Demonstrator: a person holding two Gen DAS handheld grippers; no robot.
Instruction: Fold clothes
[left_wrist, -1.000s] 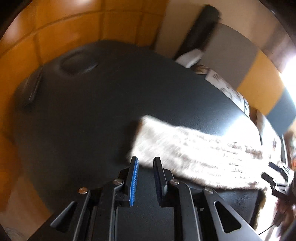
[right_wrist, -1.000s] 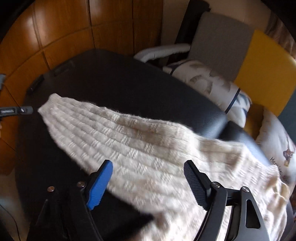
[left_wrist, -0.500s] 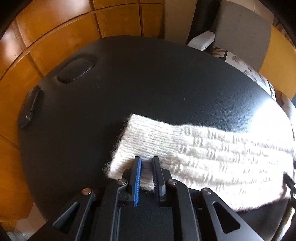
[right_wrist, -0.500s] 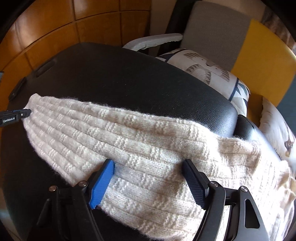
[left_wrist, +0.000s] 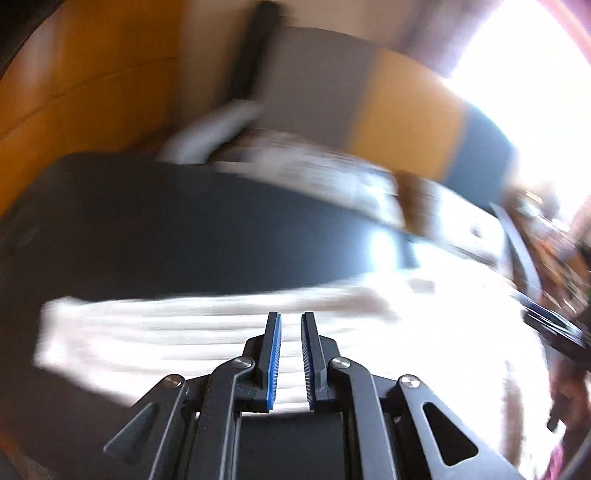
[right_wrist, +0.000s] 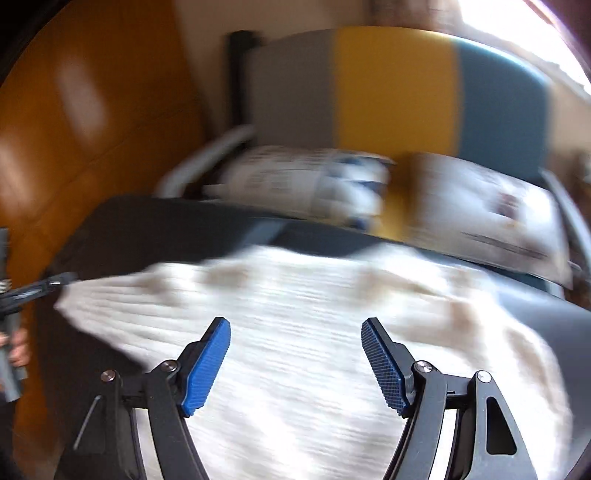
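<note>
A cream knitted sweater (left_wrist: 184, 332) lies across the black padded table (left_wrist: 166, 229), everything smeared by motion. My left gripper (left_wrist: 291, 317) hovers over its sleeve, whose end lies off to the left. Its jaws are closing to a narrow slit; knit shows behind the slit, but nothing looks pinched in it. My right gripper (right_wrist: 295, 325) stands wide open above the sweater's body (right_wrist: 314, 295), holding nothing. The left gripper's tip (right_wrist: 37, 288) shows at the sleeve end in the right wrist view, with a hand (right_wrist: 18, 347) below it.
Behind the table stands a chair back in grey, yellow and blue panels (right_wrist: 395, 92), with patterned pillows (right_wrist: 295, 181) and a white armrest (right_wrist: 207, 155) in front of it. Orange wooden panelling (right_wrist: 92, 129) runs along the left. Bright window glare fills the upper right.
Both views have swung right along the sweater. The sleeve end, under the left fingertips before, now lies well to their left. The left jaws have narrowed; the right jaws stay wide.
</note>
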